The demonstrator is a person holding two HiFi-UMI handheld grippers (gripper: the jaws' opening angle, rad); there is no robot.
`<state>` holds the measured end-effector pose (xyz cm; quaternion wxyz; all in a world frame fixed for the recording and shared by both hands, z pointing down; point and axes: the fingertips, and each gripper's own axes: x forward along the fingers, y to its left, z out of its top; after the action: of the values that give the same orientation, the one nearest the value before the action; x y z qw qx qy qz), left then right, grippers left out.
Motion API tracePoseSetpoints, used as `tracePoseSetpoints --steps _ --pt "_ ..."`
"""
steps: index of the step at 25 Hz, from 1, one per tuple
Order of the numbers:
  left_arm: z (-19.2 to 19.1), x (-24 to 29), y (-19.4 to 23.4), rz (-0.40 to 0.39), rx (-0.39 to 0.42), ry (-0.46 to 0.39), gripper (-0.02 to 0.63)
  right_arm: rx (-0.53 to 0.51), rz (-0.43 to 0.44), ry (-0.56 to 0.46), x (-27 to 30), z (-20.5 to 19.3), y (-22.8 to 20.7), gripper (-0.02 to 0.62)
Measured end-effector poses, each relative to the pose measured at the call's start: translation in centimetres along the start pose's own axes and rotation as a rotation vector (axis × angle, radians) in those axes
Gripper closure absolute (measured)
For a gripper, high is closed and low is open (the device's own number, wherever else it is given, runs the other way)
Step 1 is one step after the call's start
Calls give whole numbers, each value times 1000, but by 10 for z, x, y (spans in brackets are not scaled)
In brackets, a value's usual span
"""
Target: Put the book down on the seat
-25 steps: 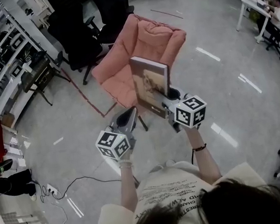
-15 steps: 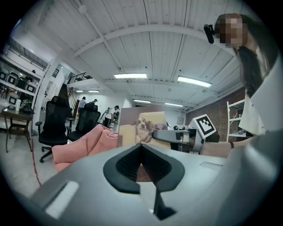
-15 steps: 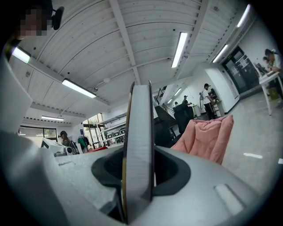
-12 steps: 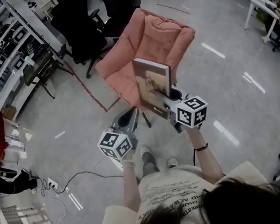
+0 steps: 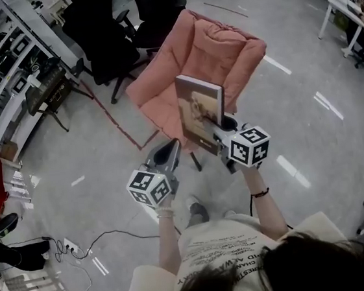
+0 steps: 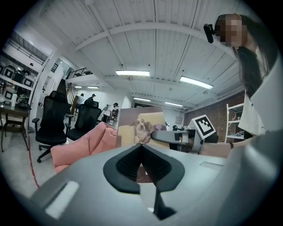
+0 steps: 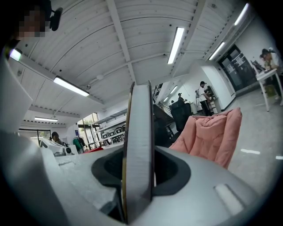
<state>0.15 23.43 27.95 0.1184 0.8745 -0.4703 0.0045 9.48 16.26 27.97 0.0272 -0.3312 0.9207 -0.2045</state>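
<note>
The left gripper (image 5: pixel 168 153) has its jaws pressed together on nothing, just beside the right gripper (image 5: pixel 220 135). The right gripper clamps the lower edge of an upright book (image 5: pixel 200 107), held in the air. Beyond both grippers stands a pink chair (image 5: pixel 207 47), its seat (image 5: pixel 156 100) lower than the book.

Bright ceiling strip lights (image 7: pixel 176 45), fisheye-warped edges
</note>
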Motion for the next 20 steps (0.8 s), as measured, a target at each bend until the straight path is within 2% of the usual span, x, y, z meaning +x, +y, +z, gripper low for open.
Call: tracePoseSetpoints --steps 4,8,15,20 --pt "17 13 41 -33 5 15 615 18 -33 -8 37 6 -4 451" --pt "12 28 74 -68 6 43 615 35 -74 2 65 -6 -17 451" --pt "16 36 112 -137 15 59 615 62 -143 -16 99 -12 -23 451" --pt "19 27 136 -156 4 55 615 65 -183 -34 122 -9 -21 451"
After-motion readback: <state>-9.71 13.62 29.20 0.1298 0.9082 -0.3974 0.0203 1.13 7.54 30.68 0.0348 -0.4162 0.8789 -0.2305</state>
